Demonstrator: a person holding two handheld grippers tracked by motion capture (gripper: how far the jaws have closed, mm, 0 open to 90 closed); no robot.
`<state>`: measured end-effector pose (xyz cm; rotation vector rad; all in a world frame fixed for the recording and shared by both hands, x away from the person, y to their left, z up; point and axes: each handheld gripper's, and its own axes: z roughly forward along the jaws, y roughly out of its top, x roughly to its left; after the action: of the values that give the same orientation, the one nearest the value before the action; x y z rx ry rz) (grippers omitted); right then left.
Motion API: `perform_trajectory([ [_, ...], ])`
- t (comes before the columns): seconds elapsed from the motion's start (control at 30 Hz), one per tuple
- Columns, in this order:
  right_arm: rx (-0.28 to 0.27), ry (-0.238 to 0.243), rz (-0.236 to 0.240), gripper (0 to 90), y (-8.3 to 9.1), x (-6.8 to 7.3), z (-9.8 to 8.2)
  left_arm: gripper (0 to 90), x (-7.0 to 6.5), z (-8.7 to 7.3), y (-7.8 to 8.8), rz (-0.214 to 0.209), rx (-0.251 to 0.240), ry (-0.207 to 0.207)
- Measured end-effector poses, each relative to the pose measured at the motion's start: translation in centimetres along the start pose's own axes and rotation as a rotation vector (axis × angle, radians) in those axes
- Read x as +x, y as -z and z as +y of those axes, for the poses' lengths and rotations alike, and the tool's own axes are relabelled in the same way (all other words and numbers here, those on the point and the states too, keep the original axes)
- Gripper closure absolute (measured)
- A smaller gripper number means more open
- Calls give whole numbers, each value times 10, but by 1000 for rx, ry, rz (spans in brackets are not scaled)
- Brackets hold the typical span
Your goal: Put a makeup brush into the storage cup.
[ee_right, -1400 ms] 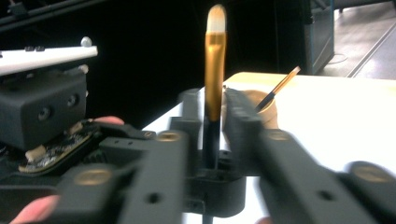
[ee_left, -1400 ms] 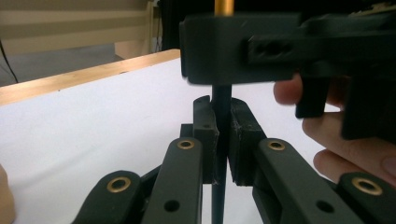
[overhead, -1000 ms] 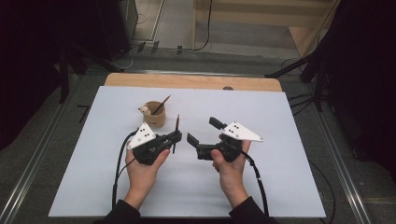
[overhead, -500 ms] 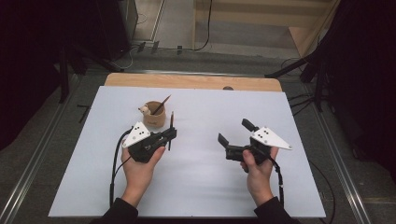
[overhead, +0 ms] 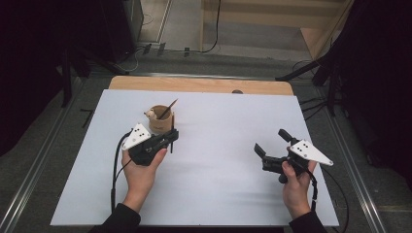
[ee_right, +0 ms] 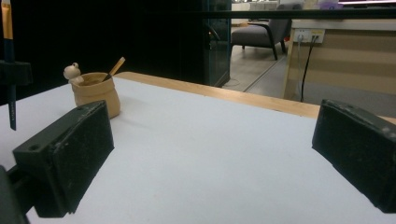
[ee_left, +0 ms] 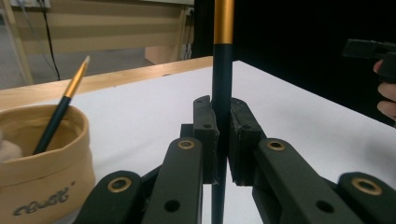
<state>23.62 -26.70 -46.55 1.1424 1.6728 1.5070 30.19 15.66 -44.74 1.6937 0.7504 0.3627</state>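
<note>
Holding: my left hand-held gripper (ee_left: 223,135) is clamped on a dark pencil (ee_left: 221,93), which stands upright between the pads, just beside the cup (overhead: 161,119).
Risk, slipping: the pads pinch a thin round shaft low down, so I judge a small tilt of my hand could let the pencil pivot or slide down through the grip.
Risk, knocking: the cup sits just behind the left hand-held gripper and looks light; a careless swing toward it could tip it or catch the second pencil (overhead: 166,109) leaning inside.
Risk, missing: if the pencil is bound for the cup, coming in off the vertical could make its lower end hit the rim rather than drop in.
Pencil, looks: slim and dark, nearly black, with a gold band (ee_left: 223,21) high on the shaft; its upper end runs out of the left gripper view, so I cannot tell what tops it.
Cup, looks: tan, soft-sided, with a small pale figure (ee_right: 72,71) perched on the rim.
Right hand-held gripper (overhead: 272,148): jaws wide apart with nothing between them, well apart from the cup, over the bare white surface (overhead: 218,184).
</note>
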Motion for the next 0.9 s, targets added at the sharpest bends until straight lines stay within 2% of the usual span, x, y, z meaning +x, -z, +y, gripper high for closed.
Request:
perform_trajectory([
  [0.13,9,-2,-2,0,8,-9,-6,842,5,3,4,13,-10,6],
  [0.33,27,22,9,0,21,-17,-13,842,15,5,8,31,-20,17],
  [0.4,20,3,22,0,25,-21,-15,842,16,6,9,36,-23,18],
  [0.53,16,-21,17,5,31,-29,-18,842,20,8,10,45,-26,16],
  [0.63,16,-13,14,13,35,-33,-20,842,21,11,11,55,-23,0],
  [0.9,49,24,34,6,40,-38,-29,842,29,19,11,74,-43,17],
])
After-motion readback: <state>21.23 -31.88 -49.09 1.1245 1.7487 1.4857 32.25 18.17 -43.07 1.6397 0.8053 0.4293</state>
